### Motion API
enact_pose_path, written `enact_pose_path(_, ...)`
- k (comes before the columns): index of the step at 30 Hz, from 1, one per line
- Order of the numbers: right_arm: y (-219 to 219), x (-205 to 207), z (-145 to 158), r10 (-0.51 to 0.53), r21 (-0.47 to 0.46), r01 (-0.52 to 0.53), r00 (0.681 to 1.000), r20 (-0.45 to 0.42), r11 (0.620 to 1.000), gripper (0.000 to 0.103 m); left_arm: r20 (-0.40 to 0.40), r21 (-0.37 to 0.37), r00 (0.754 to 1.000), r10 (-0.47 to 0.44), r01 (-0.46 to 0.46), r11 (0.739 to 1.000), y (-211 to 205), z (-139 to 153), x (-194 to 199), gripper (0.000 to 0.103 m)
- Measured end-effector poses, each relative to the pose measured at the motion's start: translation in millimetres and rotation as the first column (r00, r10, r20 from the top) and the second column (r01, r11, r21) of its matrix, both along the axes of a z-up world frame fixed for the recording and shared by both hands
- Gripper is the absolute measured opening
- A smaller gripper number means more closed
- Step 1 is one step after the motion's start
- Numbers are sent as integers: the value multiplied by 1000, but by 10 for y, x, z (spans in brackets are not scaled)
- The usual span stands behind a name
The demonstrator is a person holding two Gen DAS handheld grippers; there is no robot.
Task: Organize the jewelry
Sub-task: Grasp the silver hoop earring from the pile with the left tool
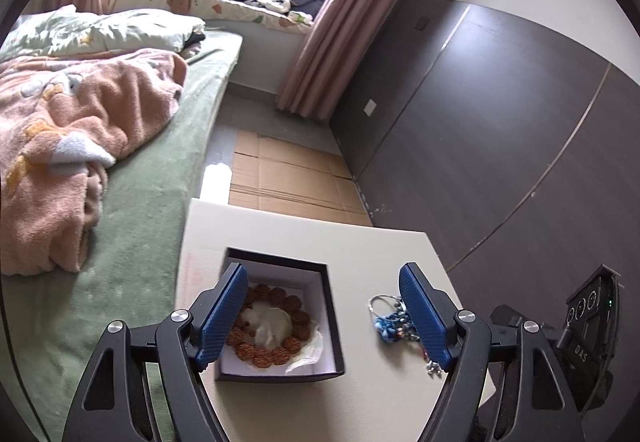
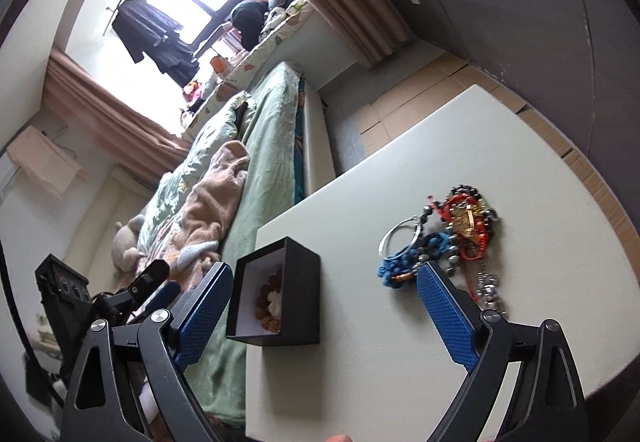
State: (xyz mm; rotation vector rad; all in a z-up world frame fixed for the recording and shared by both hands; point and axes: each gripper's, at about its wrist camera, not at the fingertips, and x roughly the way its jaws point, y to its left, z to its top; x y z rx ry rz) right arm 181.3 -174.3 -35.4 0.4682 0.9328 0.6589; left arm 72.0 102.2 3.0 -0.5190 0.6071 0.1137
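A black box [image 1: 334, 326] with a white lining stands on the white table [image 1: 360, 242]. A brown bead bracelet [image 1: 276, 354] lies in it around white tissue. My left gripper [image 1: 322, 316] is open and empty, above the box's right side. A heap of jewelry [image 1: 394, 322] lies right of the box, with a silver ring and blue beads. In the right wrist view the box [image 2: 296, 294] sits left and the heap [image 2: 440, 238] right, with red, black and gold pieces. My right gripper [image 2: 324, 316] is open and empty, above the table between them.
A bed with a green sheet [image 1: 132, 242] and a pink blanket [image 1: 80, 129] runs along the table's left side. Cardboard [image 1: 288, 177] covers the floor beyond the table. A dark wall panel [image 1: 500, 129] stands to the right.
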Motion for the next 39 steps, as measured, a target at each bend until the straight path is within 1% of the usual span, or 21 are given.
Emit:
enact_pose_path(3,-208,55,-14,-76,7,77,997,-28,997,94,9,35,999,-47,47,998,-194,34,68,79)
enact_pose_path(6,-354,148,-59,-130,-1,130,989,-65,991,94,7,72,995,-102,101,992,-386,32,134,79)
enact_pose_path(10,-462,243,-157,-160,10,162,979,-126,987,93,-16,83,986,-164,165,983,-584,-26,253,79)
enact_pose_path(12,-503,263,-206,-171,13,175,973,-152,984,89,-33,92,982,-188,191,977,-667,-61,318,78)
enact_pose_path(13,-512,273,-225,-177,7,180,971,-163,984,85,-43,97,979,-199,203,975,-715,-85,359,78)
enact_pose_path(16,-521,312,-289,-199,-24,197,961,-190,980,83,-69,108,970,-233,239,965,-838,-143,482,75)
enact_pose_path(18,-537,356,-368,-212,-33,210,949,-233,977,83,-84,123,962,-259,268,956,-913,-178,559,68)
enact_pose_path(19,-556,385,-419,-210,-19,213,941,-264,977,83,-95,134,958,-272,283,950,-956,-199,600,65)
enact_pose_path(21,-580,420,-475,-212,-10,219,931,-297,976,80,-124,154,946,-300,317,936,-1047,-253,694,54)
enact_pose_path(23,-609,448,-504,-226,-21,231,924,-309,973,78,-150,157,931,-333,354,922,-1126,-323,789,50)
enact_pose_path(25,-639,484,-521,-232,-18,239,918,-323,971,78,-168,163,923,-346,372,914,-1183,-384,872,47)
enact_pose_path(27,-664,519,-542,-224,4,240,912,-344,971,77,-190,169,915,-356,387,907,-1239,-445,965,38)
enact_pose_path(29,-681,545,-548,-219,19,241,908,-356,970,77,-213,170,906,-366,403,899,-1301,-517,1052,34)
enact_pose_path(31,-705,573,-543,-218,27,244,906,-362,969,77,-236,181,899,-370,415,892,-1349,-591,1111,33)
enact_pose_path(34,-736,607,-532,-220,34,250,904,-367,968,77,-267,200,892,-366,423,884,-1403,-714,1189,30)
enact_pose_path(36,-752,629,-526,-219,39,251,903,-370,967,77,-280,204,888,-365,427,881,-1418,-769,1232,26)
enact_pose_path(39,-768,657,-527,-216,44,250,903,-372,967,77,-304,214,882,-361,432,876,-1438,-859,1278,25)
